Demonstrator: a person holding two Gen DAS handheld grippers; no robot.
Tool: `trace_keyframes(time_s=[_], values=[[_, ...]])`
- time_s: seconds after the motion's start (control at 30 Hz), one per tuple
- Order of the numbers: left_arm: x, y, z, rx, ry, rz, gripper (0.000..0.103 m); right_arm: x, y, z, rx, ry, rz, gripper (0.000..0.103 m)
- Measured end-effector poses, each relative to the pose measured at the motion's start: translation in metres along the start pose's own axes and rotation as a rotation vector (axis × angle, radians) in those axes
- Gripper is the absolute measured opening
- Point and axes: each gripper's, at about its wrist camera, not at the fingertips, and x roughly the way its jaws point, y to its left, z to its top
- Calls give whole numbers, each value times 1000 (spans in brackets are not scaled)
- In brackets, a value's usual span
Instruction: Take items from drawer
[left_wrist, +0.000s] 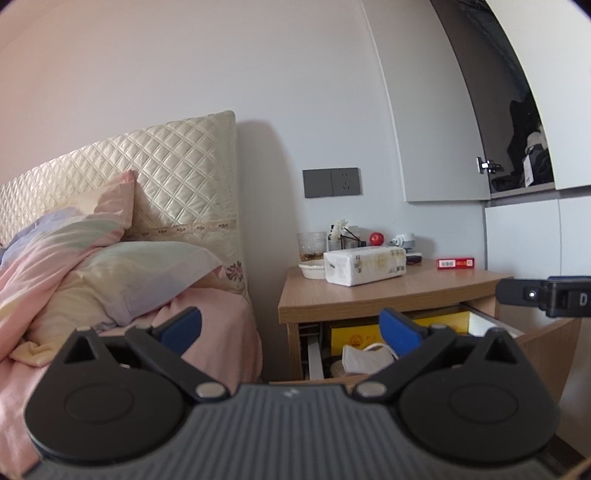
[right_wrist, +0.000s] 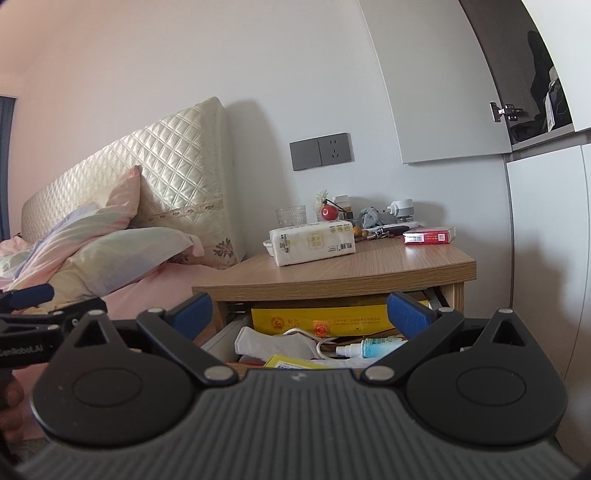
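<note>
Right gripper (right_wrist: 300, 314) gaping wide, holding nothing; hovering before open drawer (right_wrist: 236, 334); spray bottle (right_wrist: 369, 347) lying crosswise just ahead inside; left gripper (left_wrist: 290, 328) likewise spread, empty, farther off.

The front of the drawer (right_wrist: 295, 363) is hidden behind the right gripper's (right_wrist: 301, 314) body, and the yellow box (right_wrist: 317, 317) at its back runs under the nightstand's (right_wrist: 332, 273) top. In the left view the other gripper (left_wrist: 546, 295) is cut off by the right edge. The small things along the nightstand's back edge are too small to tell.
</note>
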Motion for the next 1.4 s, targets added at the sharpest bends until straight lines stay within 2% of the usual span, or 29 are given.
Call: trace_keyframes(time_s=[0.2,0.63,0.73,0.87,0.9,1.03,1.13,1.4], values=[[-2,4,-6,-17,9,24,103,3,-2,2,42,16,9,103],[-20,18,-7,-90,-13,6,103,61,-13,63,113,324,111,103],[-22,21,-7,-108,-18,6,103,107,-14,77,77,555,146,103],[-22,19,-8,-104,-13,3,103,163,-13,75,96,826,105,103],[-23,19,-8,-103,-14,1,103,174,-11,73,86,864,99,103],[-22,17,-8,-95,-7,2,103,213,4,54,-27,964,41,103],[-25,16,-9,-92,-13,-8,103,235,16,36,-127,1052,30,103],[-24,22,-9,-116,-9,-12,103,267,34,2,-315,1178,1,103]])
